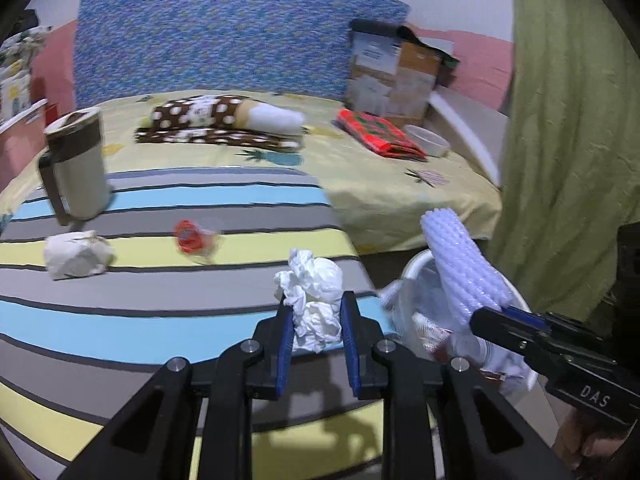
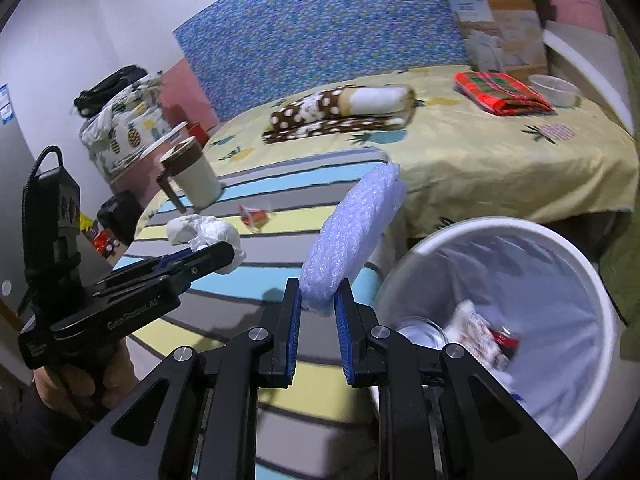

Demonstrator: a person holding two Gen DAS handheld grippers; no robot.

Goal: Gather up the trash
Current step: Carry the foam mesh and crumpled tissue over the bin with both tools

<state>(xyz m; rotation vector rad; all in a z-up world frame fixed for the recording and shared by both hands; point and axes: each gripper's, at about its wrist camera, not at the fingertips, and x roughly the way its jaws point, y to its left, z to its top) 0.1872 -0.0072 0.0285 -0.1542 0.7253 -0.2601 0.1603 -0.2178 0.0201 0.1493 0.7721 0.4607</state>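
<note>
Nearest the lens, left claw (image 1: 316, 320) is clamped on a crumpled white tissue (image 1: 314, 300) at lower centre of the frame. Right claw (image 2: 318, 302) is clamped on a white foam roll (image 2: 352, 232), left of the white bin (image 2: 592, 280).

Crumpled tissue (image 1: 314, 300): white, held between blue pads, above the striped blanket.
Foam sleeve (image 2: 352, 236): pale lilac, netted, gripped at its lower end, tilted up.
Trash bin (image 2: 592, 280): white, lined, some waste inside.
Red wrapper (image 1: 191, 236), paper ball (image 1: 76, 254): lying on the blanket.
</note>
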